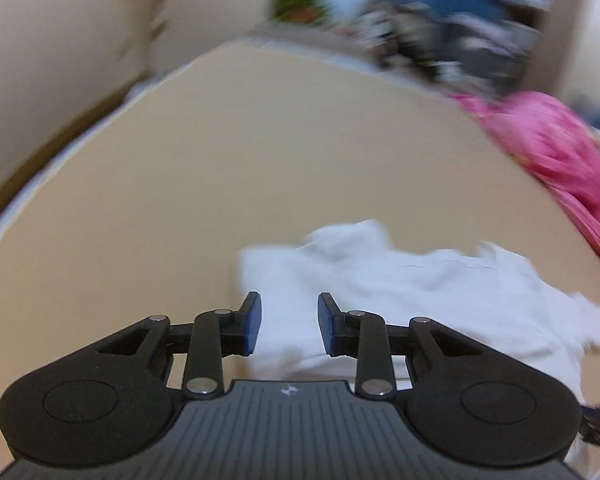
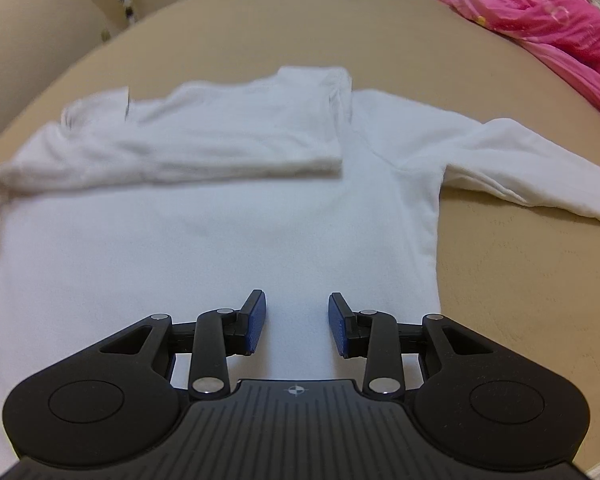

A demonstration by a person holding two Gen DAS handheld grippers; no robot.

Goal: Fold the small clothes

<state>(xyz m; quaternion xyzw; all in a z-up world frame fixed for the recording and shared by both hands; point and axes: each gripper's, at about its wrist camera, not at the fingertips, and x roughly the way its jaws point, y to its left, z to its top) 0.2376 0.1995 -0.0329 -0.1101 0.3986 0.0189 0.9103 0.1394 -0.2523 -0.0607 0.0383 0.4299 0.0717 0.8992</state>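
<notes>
Both your left gripper (image 1: 289, 324) and right gripper (image 2: 297, 323) spread, empty; soft, limp white long-sleeved cotton top (image 2: 220, 232) looks light—pinch the outstretched sleeve (image 2: 540, 168) at its cuff.

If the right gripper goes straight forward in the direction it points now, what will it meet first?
Most likely the white shirt. The right gripper is open and empty over the shirt's body, and straight ahead lies the sleeve folded across the chest. Its height above the cloth is unclear, so it might skim over.
</notes>
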